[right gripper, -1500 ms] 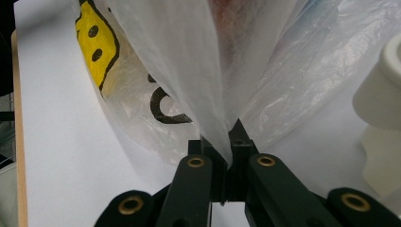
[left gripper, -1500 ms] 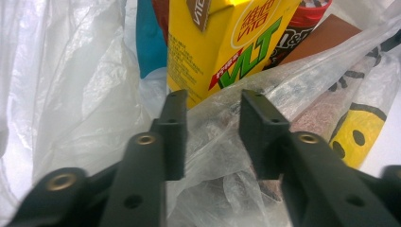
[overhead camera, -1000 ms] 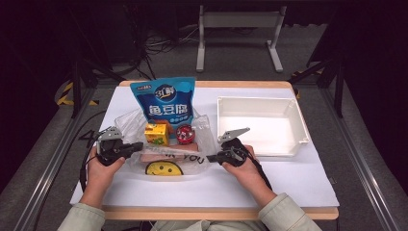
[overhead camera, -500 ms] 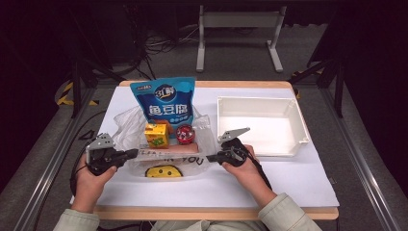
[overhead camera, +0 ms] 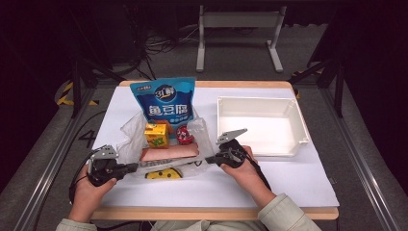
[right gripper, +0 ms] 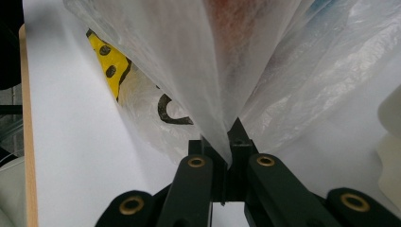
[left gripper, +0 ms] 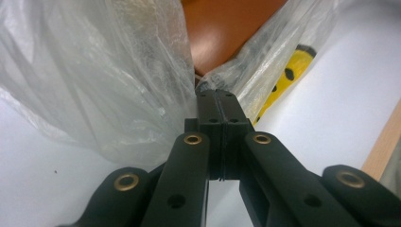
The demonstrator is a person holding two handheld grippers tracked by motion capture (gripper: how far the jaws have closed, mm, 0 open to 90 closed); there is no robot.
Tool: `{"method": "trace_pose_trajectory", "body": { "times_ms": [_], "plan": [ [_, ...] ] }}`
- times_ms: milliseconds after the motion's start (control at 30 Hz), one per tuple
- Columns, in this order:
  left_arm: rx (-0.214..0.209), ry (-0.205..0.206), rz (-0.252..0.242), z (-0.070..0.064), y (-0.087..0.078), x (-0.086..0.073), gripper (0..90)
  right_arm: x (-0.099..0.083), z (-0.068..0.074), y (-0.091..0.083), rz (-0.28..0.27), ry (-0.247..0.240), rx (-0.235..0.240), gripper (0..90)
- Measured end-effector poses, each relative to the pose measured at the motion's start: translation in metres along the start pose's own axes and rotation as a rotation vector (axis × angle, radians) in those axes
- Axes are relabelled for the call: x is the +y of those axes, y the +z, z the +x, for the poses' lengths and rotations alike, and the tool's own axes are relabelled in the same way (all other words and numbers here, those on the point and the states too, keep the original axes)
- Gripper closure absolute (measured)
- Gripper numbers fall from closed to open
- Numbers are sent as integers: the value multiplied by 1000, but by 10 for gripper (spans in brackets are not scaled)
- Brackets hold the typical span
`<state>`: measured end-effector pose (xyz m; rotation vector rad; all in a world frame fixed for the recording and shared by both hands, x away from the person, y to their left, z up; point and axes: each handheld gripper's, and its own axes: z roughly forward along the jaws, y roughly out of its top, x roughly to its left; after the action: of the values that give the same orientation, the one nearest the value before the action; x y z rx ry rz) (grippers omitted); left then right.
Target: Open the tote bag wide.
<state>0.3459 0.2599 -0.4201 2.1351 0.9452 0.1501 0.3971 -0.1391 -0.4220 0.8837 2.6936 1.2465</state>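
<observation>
While both tongs (overhead camera: 137, 166) (overhead camera: 208, 160) pinch it, crinkly clear plastic bag (overhead camera: 126, 137) stretches taut.

Left gripper (overhead camera: 136, 166), gripping plastic bag (overhead camera: 126, 139), farther left.

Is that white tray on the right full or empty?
Empty. The white tray shows only its bare floor in the high view; the snacks sit by the plastic bag.

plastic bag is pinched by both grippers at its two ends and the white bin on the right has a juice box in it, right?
Not quite: in the high view the white bin holds nothing. The juice box sits in the plastic bag, which the left gripper and right gripper do pinch at its two ends.
</observation>
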Motion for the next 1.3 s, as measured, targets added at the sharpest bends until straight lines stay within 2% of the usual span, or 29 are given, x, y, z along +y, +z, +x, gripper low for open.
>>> {"method": "trace_pose_trajectory", "body": {
  "times_ms": [133, 600, 733, 833, 933, 1067, 1167, 1233, 1300],
  "plan": [
    [10, 0, 47, 1, 12, 0, 900, -1, -1, 2, 20, 5, -3, 900],
    [-7, -7, 61, 8, 26, 3, 900, -8, -10, 9, 111, 58, -18, 900],
    [-8, -12, 56, 9, 27, 2, 892, -10, -12, 10, 119, 67, -15, 900],
    [-9, -10, 24, 9, 18, 2, 844, -10, -11, 10, 120, 65, -20, 900],
    [-4, 15, -54, 4, -1, 5, 816, -10, -11, 10, 118, 65, -21, 900],
    [34, 51, -147, -5, -21, 11, 760, -9, -10, 10, 117, 62, -20, 900],
    [89, 82, -204, -11, -31, 18, 696, -9, -10, 10, 116, 60, -17, 900],
    [126, 89, -235, -14, -35, 22, 659, -9, -10, 10, 116, 60, -15, 900],
    [172, 96, -251, -16, -36, 26, 575, -9, -10, 10, 114, 59, -14, 900]
  ]
}}
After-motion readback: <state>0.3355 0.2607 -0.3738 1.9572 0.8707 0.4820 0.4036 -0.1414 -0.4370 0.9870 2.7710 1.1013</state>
